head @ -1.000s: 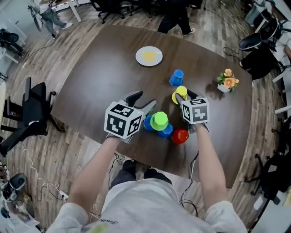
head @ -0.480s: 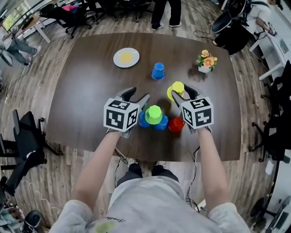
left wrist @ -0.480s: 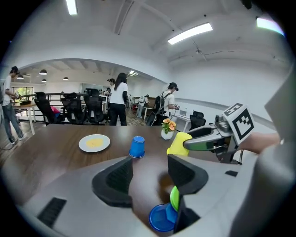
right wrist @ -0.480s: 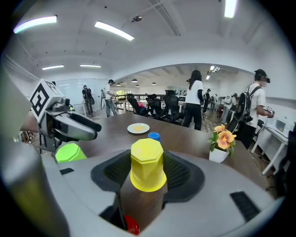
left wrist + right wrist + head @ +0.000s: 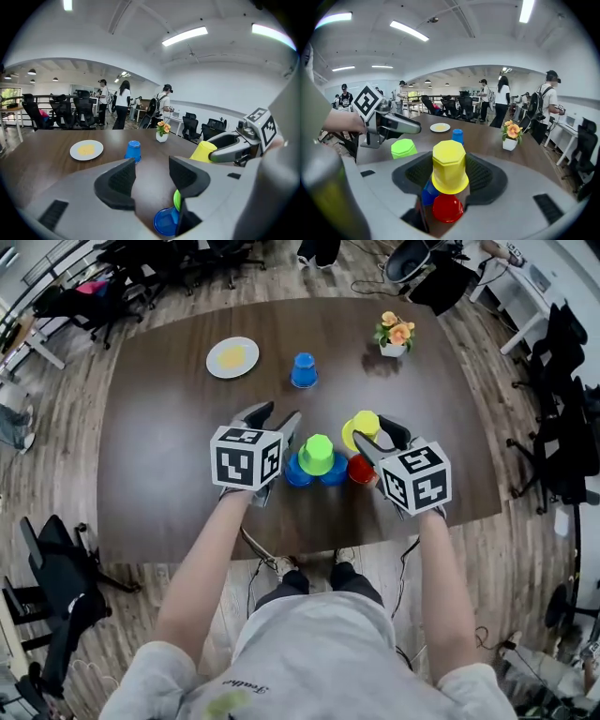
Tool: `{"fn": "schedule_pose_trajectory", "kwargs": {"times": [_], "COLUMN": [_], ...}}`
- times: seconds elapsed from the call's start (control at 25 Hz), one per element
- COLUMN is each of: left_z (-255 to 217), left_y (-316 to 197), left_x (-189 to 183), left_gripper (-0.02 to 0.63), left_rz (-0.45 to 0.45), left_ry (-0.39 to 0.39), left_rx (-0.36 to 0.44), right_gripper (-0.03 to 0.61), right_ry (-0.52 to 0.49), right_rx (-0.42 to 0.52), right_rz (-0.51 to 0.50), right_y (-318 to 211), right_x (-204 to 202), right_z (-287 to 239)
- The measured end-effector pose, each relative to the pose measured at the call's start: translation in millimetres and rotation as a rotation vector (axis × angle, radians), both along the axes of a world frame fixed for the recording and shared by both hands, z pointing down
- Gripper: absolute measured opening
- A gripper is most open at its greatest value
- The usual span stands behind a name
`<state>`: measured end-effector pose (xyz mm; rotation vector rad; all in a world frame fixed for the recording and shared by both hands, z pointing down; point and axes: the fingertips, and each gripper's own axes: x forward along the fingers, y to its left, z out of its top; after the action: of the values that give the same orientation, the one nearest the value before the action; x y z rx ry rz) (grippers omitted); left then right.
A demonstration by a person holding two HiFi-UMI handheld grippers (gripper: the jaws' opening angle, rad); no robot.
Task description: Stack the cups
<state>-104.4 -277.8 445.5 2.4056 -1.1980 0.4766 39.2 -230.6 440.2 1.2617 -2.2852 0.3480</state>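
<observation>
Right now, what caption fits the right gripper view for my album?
Right gripper grips a yellow cup; red cup and green cup stand nearby.

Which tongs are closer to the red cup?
Right. The right tongs, holding the yellow cup, are right beside the red cup; the left tongs, empty, jaws just closing slightly, are past the green cup.

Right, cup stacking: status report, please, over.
Left tool open, jaws just been closing, nothing between. Right tool shut on yellow plastic cup. Green plastic cup tops two blue plastic cups. Red plastic cup close beside them.
</observation>
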Motion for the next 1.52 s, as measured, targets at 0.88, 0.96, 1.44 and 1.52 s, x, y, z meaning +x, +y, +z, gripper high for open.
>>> {"fn": "schedule_pose_trajectory", "kwargs": {"times": [0.88,0.96,1.44,1.52], "left_z": [0,-2,9,16], "left_y": [-6,-10,-72,-85], "left_x": [8,10,30,34], "left_gripper": [0.224,0.227,0.264,0.27], "left_rz": [0.093,0.094,0.051,0.036], "left_ry": [0.019,0.019,-0.017,-0.019], "left_rx": [0.008,0.013,0.014,0.001], "right_gripper": [0.224,0.224,0.224,0.224], "right_ry": [-0.05,-0.065,-0.179,-0.194], "right_rx": [-0.018,0.001,0.08,0.07], "right_rz": [0.062,0.068,0.024,0.007], "right_y": [34,31,-59,-78], "right_x": [-4,-1,15,18], "right_z": [8,-3,-41,-37]}}
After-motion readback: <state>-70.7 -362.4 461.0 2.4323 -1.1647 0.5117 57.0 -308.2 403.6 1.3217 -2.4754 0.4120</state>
